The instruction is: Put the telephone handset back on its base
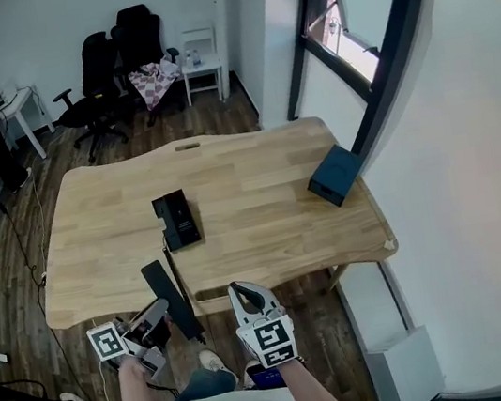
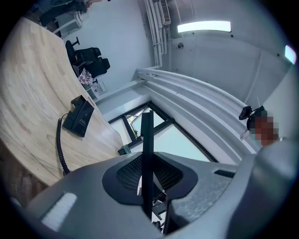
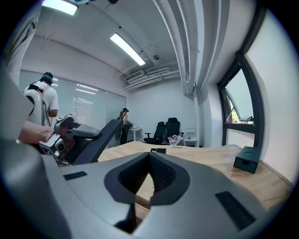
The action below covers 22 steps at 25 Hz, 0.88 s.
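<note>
Clamping handset [image 1: 165, 290] in left gripper [image 1: 158, 315], held level just off table's [image 1: 274, 229] near edge, long axis running away from body, base [image 1: 177, 219] beyond. Right gripper [image 1: 244, 291] pinched closed, empty, pointing forward.

Table: you face a light wooden table [image 1: 260, 203] with rounded corners.
Box: a dark blue rectangular box [image 1: 335, 175] sits near its right edge, on your right.
Chairs: two black office chairs [image 1: 99, 72] stand beyond its far side, on dark plank flooring [image 1: 9, 264].
</note>
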### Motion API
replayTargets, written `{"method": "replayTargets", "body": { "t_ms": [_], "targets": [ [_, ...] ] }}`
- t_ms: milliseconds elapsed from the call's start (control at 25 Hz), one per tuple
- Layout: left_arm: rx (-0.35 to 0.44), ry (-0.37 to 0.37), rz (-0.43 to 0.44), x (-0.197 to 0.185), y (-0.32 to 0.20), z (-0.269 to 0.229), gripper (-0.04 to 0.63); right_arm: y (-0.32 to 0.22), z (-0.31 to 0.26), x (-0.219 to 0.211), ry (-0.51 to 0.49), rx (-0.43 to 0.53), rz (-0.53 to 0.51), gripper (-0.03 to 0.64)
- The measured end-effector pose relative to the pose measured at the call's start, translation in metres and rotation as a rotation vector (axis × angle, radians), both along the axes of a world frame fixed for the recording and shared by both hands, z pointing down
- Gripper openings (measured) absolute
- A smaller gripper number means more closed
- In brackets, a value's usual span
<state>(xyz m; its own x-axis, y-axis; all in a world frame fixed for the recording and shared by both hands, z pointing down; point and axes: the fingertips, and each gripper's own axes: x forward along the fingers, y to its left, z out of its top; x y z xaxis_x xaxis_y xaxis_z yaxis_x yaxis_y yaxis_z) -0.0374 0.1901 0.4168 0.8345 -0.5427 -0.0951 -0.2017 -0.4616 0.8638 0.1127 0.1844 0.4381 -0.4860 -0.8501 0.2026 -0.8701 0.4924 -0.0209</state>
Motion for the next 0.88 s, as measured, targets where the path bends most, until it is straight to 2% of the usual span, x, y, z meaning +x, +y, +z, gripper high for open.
{"method": "replayTargets", "body": {
  "t_ms": [480, 880],
  "targets": [
    [-0.023, 0.004, 0.027, 0.004, -0.033, 0.007, 0.069, -0.038, 0.005, 0.000, -0.009, -0.005, 0.009, 0.006],
    [-0.042, 0.009, 0.037, -0.012, -0.109, 0.021, 0.069, -0.115, 0.015, -0.019, 0.005, -0.017, -0.006, 0.006]
  ]
}}
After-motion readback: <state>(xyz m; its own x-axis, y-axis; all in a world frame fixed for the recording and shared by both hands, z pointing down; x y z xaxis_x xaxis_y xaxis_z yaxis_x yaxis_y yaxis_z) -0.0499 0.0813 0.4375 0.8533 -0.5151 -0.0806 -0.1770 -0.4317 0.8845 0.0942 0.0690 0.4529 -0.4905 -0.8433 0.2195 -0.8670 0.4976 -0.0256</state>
